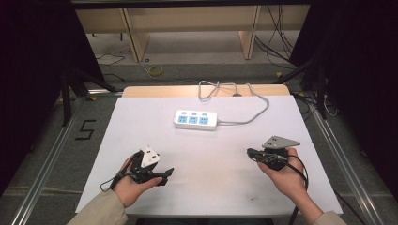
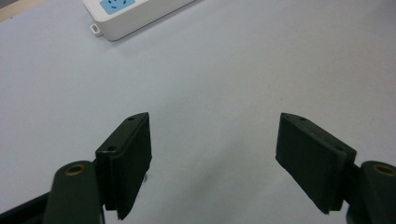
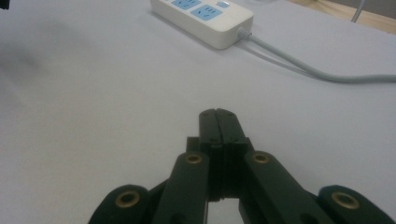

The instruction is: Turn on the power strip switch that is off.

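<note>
A white power strip (image 1: 195, 119) with blue sockets lies flat at the middle back of the white table sheet (image 1: 211, 187). Its grey cable (image 1: 257, 114) loops off to the right and back. My left gripper (image 1: 165, 176) is held at the front left, open, with nothing between its jaws. In the left gripper view the left gripper (image 2: 215, 126) stands wide over bare sheet, the power strip's end (image 2: 135, 14) far ahead. My right gripper (image 1: 250, 152), at the front right, is shut on nothing. In the right gripper view the right gripper (image 3: 218, 114) points toward the strip (image 3: 205, 16) and cable (image 3: 299, 65).
The sheet covers a wooden table whose far edge (image 1: 187, 90) shows. Metal rails run along both sides. A black "5" mark (image 1: 85, 130) is on the floor at left. Loose cables and wooden furniture legs lie beyond the table.
</note>
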`<state>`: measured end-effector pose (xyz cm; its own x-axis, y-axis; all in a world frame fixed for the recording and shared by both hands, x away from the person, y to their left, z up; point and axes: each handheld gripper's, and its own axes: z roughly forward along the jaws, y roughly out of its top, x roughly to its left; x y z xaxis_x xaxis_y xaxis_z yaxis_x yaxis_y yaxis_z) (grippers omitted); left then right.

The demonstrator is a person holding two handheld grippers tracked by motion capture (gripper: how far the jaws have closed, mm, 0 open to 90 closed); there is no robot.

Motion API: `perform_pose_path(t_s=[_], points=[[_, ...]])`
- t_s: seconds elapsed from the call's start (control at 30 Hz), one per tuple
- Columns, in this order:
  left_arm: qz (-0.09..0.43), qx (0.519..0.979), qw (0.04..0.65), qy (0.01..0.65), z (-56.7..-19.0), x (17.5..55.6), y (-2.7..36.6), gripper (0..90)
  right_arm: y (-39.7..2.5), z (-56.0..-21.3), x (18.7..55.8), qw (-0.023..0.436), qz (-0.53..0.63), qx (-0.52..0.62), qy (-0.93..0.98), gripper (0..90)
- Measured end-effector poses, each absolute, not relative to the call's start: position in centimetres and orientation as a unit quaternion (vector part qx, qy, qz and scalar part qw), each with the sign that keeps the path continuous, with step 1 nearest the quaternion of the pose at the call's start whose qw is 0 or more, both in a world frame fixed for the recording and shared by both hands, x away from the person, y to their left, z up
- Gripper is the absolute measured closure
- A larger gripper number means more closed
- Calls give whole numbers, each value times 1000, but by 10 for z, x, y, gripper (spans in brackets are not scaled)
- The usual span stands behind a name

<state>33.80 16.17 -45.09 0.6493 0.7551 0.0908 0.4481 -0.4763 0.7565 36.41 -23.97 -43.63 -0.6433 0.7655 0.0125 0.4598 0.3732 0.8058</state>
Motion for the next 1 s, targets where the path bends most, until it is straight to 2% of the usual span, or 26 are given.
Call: perform_pose_path(t_s=[1.0], points=[[213, 833, 363, 359, -450, 338, 160, 270, -217, -435, 387, 192, 410, 377, 808, 900]])
